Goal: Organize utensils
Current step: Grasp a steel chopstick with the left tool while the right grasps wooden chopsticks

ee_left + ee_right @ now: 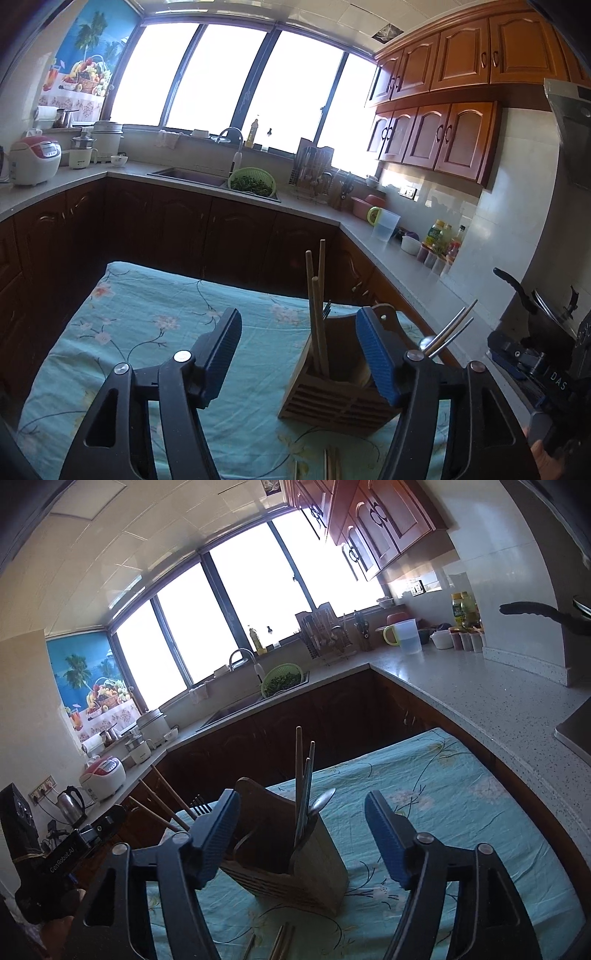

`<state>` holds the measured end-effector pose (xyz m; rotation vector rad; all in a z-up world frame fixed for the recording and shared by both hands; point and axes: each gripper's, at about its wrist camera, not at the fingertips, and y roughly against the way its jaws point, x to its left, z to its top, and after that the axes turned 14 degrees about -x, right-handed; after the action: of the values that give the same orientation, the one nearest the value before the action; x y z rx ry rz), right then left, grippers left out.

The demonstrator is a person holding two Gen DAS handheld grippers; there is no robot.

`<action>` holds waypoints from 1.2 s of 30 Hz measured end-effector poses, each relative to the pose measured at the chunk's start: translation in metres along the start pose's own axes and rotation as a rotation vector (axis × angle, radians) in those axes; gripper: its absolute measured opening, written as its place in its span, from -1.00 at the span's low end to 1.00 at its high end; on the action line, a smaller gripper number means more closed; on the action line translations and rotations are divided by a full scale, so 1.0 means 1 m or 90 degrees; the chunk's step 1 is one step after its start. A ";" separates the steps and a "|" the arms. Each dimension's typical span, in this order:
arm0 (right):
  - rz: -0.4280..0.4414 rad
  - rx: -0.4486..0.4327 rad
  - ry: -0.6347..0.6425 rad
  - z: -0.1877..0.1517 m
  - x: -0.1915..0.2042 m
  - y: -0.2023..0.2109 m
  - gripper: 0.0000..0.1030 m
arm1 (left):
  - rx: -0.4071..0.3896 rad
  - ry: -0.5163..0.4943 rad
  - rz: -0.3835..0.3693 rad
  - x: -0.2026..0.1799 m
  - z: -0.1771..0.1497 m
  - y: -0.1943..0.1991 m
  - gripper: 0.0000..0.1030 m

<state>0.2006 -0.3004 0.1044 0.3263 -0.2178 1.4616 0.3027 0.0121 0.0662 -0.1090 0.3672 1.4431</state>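
A wooden utensil holder (332, 402) stands on the teal floral cloth (147, 332). Wooden chopsticks (317, 295) stand upright in it, and metal utensils (448, 330) lean out to its right. My left gripper (301, 354) is open and empty, its right finger in front of the holder. In the right wrist view the holder (295, 867) holds chopsticks (303, 771) and a metal spoon (323, 799). My right gripper (301, 838) is open and empty, just above the holder. Loose chopsticks (280, 943) lie on the cloth at the bottom edge, also showing in the left wrist view (330, 465).
The other gripper's body (535, 373) is at the right edge. A kitchen counter (388, 254) wraps around behind, with a sink (188, 175), a green colander (251, 181), a rice cooker (33, 158), a jug (384, 223), bottles (439, 240) and a black pan handle (535, 613).
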 end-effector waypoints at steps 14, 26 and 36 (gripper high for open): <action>-0.039 0.081 -0.065 -0.075 -0.030 0.070 0.79 | 0.126 -0.009 0.052 0.018 -0.055 0.088 0.52; -0.047 0.150 -0.063 -0.119 -0.029 0.084 0.79 | 0.205 -0.001 0.078 0.024 -0.076 0.111 0.52; -0.022 0.229 -0.001 -0.146 0.007 0.043 0.18 | 0.232 -0.004 0.090 0.031 -0.088 0.103 0.52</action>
<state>0.1511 -0.2400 -0.0268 0.6186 0.0515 1.4641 0.1880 0.0294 -0.0106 0.2199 0.6360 1.4914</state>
